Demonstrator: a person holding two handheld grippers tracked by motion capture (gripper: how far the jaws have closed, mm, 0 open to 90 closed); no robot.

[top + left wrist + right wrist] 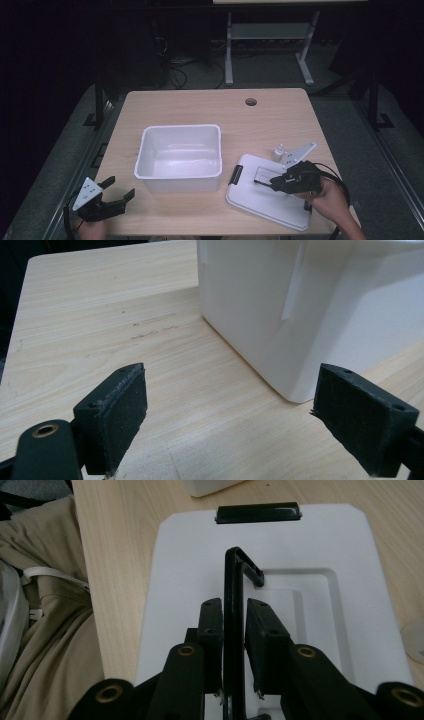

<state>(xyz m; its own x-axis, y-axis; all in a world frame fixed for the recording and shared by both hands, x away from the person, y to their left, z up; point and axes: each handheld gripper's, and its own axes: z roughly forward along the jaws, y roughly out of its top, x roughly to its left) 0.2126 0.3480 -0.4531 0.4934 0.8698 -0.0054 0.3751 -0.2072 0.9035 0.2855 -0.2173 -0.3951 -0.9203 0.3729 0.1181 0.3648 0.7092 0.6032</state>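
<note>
The right gripper is clamped on the black handle of the white lid, which lies flat on the table just right of the white tub. The left gripper is held released near the tub's front-left corner, gripping nothing.

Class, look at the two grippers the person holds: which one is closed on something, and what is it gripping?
The right gripper, over the white lid: its jaws pinch the lid's raised black handle. The left gripper hangs wide open beside the white bin.
</note>
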